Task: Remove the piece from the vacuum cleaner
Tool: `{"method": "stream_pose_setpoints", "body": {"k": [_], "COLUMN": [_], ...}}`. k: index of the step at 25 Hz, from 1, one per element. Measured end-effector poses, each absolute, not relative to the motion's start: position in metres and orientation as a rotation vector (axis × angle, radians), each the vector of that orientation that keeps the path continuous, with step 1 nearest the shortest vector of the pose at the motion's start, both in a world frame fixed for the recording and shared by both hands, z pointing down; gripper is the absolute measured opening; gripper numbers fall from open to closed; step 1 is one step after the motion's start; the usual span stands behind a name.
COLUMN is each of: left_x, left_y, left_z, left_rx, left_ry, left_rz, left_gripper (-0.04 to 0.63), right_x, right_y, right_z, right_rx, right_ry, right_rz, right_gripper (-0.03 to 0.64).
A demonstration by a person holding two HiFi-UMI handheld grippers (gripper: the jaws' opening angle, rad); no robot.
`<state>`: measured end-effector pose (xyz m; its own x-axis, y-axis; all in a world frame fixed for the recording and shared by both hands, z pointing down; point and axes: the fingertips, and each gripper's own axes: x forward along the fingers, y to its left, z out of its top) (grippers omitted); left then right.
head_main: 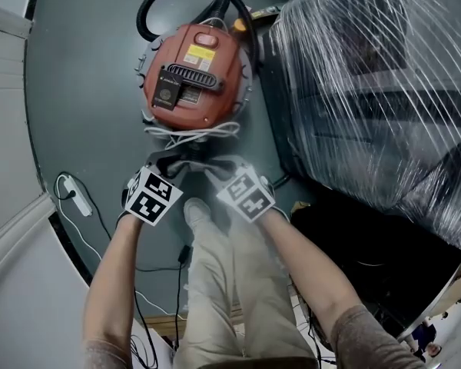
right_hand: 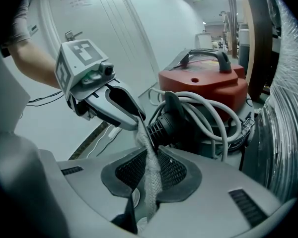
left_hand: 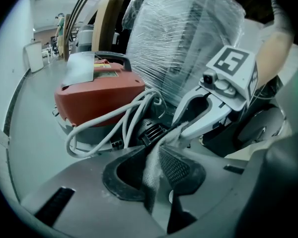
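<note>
at 12 o'clock on the floor (head_main: 84,91) sits the vacuum cleaner (head_main: 194,75). your left fingers (left_hand: 181,168) and right fingers (right_hand: 126,170) each pinch nearly shut on the pale cloth piece (head_main: 190,162), at the cleaner's 6 o'clock edge. grip looks made; pulling it free seemingly remains.

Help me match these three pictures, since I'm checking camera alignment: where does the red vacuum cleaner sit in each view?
Head view: the red vacuum cleaner is top centre, seen from above.
Left gripper view: it is left of centre, beyond the jaws.
Right gripper view: it is upper right, beyond the jaws.
Shared landmark: the white cord coiled on its near side, visible in all three.
</note>
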<state>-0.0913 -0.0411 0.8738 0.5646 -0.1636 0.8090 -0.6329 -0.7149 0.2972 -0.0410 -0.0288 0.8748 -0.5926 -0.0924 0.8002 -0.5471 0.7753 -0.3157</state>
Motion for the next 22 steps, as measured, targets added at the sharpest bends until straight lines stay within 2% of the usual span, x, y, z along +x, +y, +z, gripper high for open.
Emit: {"method": "stream_pose_setpoints", "body": {"k": [22], "left_x": [-0.093], "left_y": [0.008], "left_z": [0.872], "left_rx": [2.156], "left_ry": [-0.648], "left_rz": [1.058], "left_gripper": [0.064], "right_x": [-0.041], "right_y": [0.007], "right_z": [0.871], "right_rx": [0.391], "right_ry": [-2.135], "right_rz": [0.677], "right_gripper": [0.052]}}
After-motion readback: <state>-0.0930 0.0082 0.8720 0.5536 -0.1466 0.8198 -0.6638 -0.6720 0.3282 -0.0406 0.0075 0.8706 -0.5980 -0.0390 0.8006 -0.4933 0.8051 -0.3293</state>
